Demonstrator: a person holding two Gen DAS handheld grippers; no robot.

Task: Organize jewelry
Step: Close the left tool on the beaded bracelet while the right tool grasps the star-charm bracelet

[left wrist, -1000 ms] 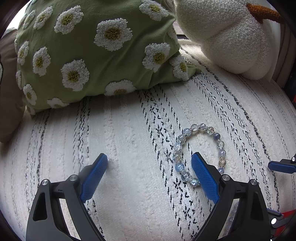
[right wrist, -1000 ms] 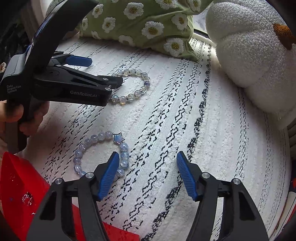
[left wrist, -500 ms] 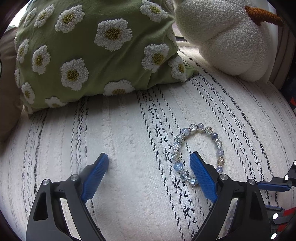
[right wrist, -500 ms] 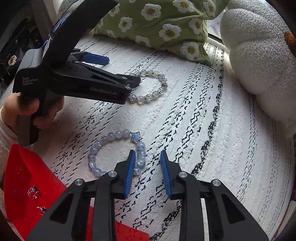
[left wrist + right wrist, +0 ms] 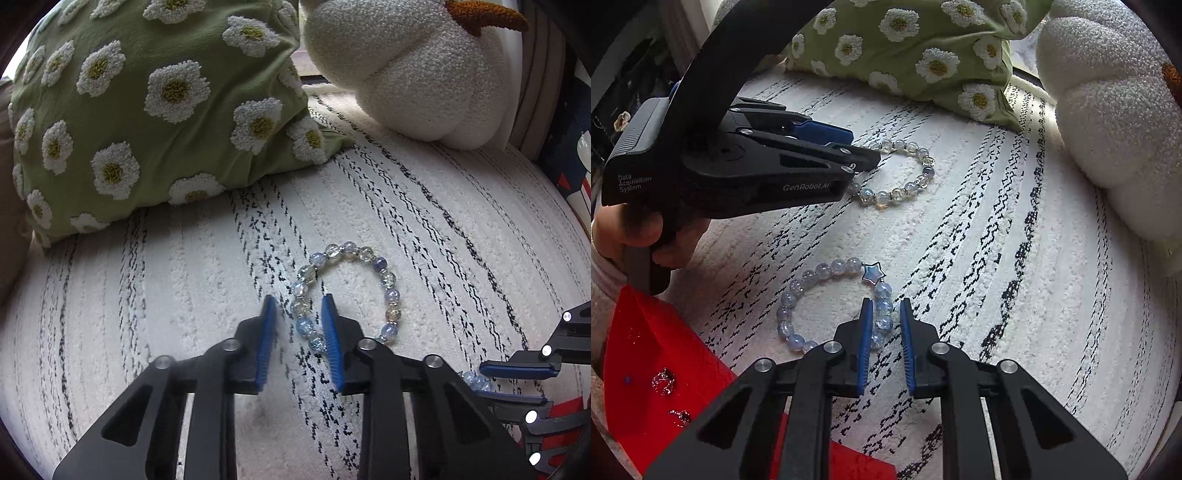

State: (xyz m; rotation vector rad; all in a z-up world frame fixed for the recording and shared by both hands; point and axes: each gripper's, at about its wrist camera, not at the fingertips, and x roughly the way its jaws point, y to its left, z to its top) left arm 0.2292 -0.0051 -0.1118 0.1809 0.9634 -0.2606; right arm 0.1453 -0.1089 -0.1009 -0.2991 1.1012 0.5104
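Both bracelets not yet stowed, lying on striped rug.
Left tongs narrowed astride clear-and-blue bead bracelet; grip not evident.
Right tongs narrowed around star-charm bracelet; contact unclear.
Red tray holds small glittery bits, unidentifiable, edge cut off.

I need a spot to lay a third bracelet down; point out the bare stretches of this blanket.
Free: the striped blanket right of the star bracelet, up to the white cushion; also the strip left of the left tongs, below the daisy pillow. Crowded: around the clear bracelet, the right tongs and the red tray.
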